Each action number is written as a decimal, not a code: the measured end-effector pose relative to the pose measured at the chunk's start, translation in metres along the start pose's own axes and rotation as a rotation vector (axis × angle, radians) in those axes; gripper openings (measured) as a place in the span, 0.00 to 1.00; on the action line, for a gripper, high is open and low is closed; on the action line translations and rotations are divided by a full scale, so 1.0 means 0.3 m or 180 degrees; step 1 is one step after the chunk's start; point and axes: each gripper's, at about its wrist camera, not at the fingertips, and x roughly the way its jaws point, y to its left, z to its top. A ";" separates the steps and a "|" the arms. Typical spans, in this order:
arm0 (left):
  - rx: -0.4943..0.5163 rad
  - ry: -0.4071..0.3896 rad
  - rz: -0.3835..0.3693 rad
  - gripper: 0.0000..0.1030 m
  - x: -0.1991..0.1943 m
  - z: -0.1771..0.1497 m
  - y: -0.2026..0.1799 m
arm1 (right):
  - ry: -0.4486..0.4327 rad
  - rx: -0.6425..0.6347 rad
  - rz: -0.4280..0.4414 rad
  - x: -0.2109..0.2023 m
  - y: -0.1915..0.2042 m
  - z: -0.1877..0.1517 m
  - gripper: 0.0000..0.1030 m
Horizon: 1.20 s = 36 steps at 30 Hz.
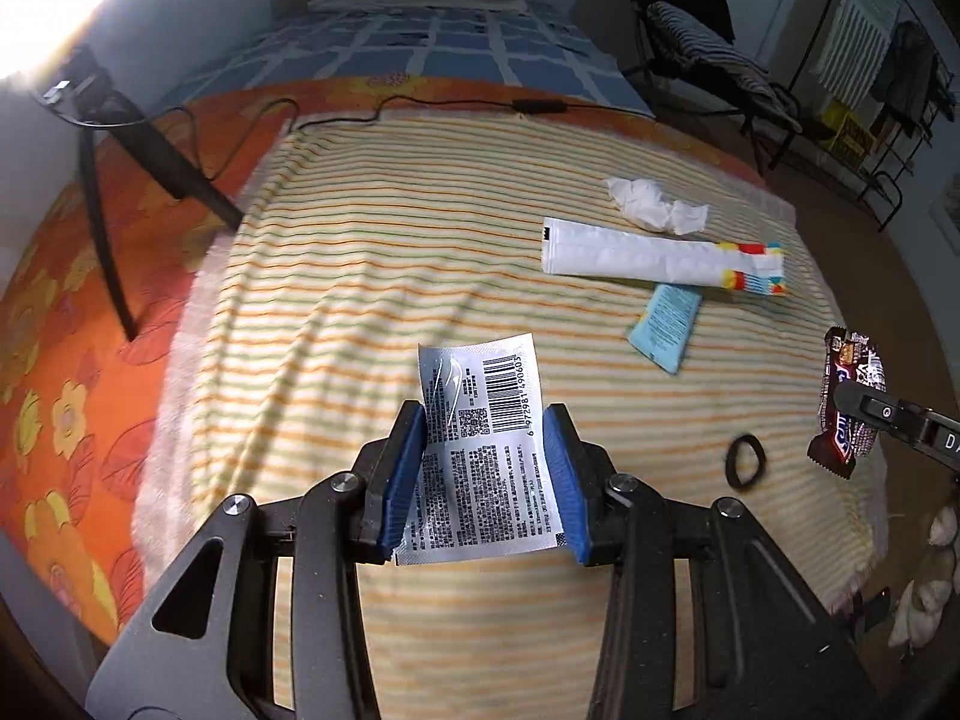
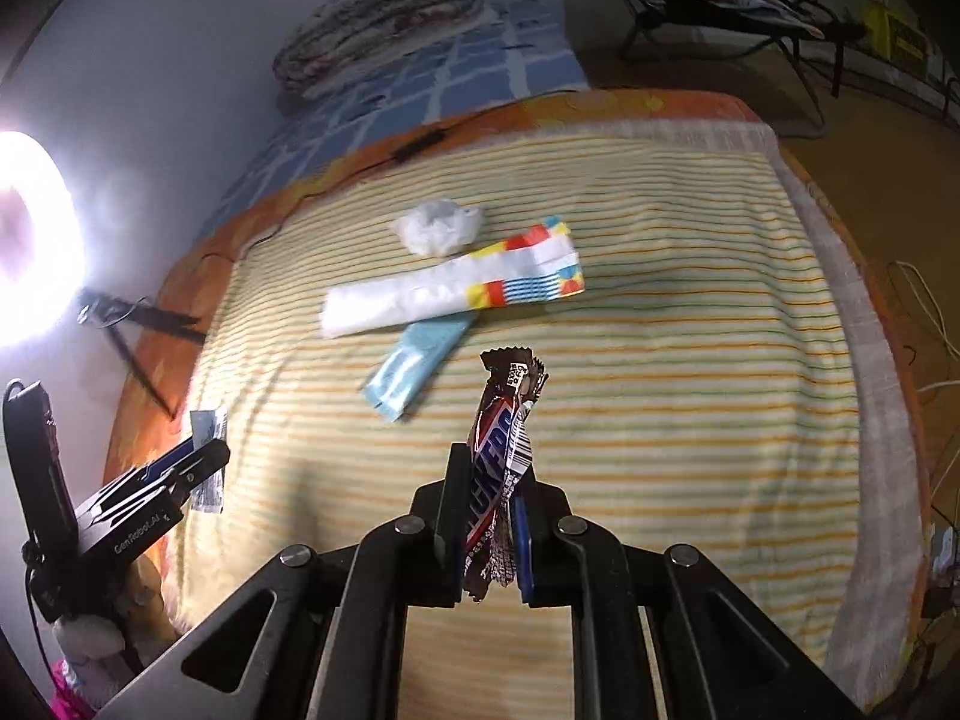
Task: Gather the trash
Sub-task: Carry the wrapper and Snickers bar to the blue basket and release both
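**Both grippers loaded, rest of trash on blanket**

Far left in left wrist view: black tripod legs (image 1: 150, 162) on orange floral sheet (image 1: 60, 312), cable (image 1: 336, 111) along its far edge.
Centre: left gripper (image 1: 485, 468) clamped narrow on silver sachet (image 1: 480, 444), blue pads (image 1: 403, 480) pressing both side edges, barcode side facing camera, sachet lifted clear of striped blanket (image 1: 360, 276).
Right of that, lying on blanket: crumpled tissue (image 1: 654, 204), touching long white wrapper (image 1: 660, 258) with coloured end; light-blue packet (image 1: 666, 324) partly tucked under wrapper. Black hair tie (image 1: 745, 459) nearer, alone.
Far right: right gripper (image 2: 489, 516) pinched nearly shut on brown chocolate bar wrapper (image 2: 501, 468), wrapper upright between jaws, top end sticking out above, off blanket.
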 end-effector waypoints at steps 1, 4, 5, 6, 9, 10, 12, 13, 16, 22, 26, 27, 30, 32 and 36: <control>0.0021 -0.0023 -0.0001 0.40 -0.031 -0.018 -0.001 | -0.0008 -0.0051 0.0021 -0.023 0.013 -0.015 0.10; 0.0066 -0.0082 -0.0001 0.40 -0.099 -0.058 -0.003 | -0.0050 -0.0260 0.0043 -0.094 0.061 -0.075 0.10; 0.0085 -0.0108 -0.0002 0.40 -0.133 -0.082 -0.004 | -0.0062 -0.0310 0.0040 -0.111 0.071 -0.090 0.10; 0.0094 -0.0124 -0.0004 0.40 -0.153 -0.095 -0.007 | -0.0075 -0.0383 0.0041 -0.129 0.089 -0.108 0.10; 0.0127 -0.0183 -0.0016 0.40 -0.233 -0.153 -0.017 | -0.0084 -0.0558 0.0041 -0.190 0.120 -0.186 0.10; 0.0141 -0.0199 -0.0018 0.40 -0.254 -0.169 -0.022 | -0.0076 -0.0610 0.0047 -0.208 0.130 -0.217 0.10; 0.0150 -0.0233 -0.0038 0.40 -0.298 -0.209 -0.031 | -0.0057 -0.0663 0.0059 -0.233 0.141 -0.264 0.10; 0.0148 -0.0243 -0.0055 0.40 -0.317 -0.227 -0.033 | -0.0039 -0.0690 0.0078 -0.247 0.149 -0.293 0.10; 0.0152 -0.0281 -0.0075 0.40 -0.375 -0.293 -0.040 | -0.0022 -0.0761 0.0088 -0.281 0.166 -0.358 0.10; 0.0146 -0.0242 -0.0117 0.40 -0.427 -0.416 -0.053 | -0.0026 -0.0937 0.0079 -0.341 0.200 -0.503 0.10; 0.0161 -0.0113 -0.0146 0.40 -0.418 -0.514 -0.074 | 0.0060 -0.1023 0.0104 -0.350 0.217 -0.610 0.10; 0.0155 -0.0078 -0.0154 0.40 -0.413 -0.536 -0.077 | 0.0083 -0.1042 0.0106 -0.348 0.221 -0.633 0.10; 0.0115 0.0049 -0.0175 0.40 -0.386 -0.609 -0.084 | 0.0176 -0.1092 0.0123 -0.331 0.226 -0.703 0.10; 0.0113 0.0132 -0.0172 0.40 -0.363 -0.658 -0.089 | 0.0258 -0.1119 0.0123 -0.310 0.225 -0.748 0.10; 0.0063 0.0316 -0.0169 0.40 -0.311 -0.743 -0.093 | 0.0410 -0.1117 0.0134 -0.267 0.215 -0.818 0.10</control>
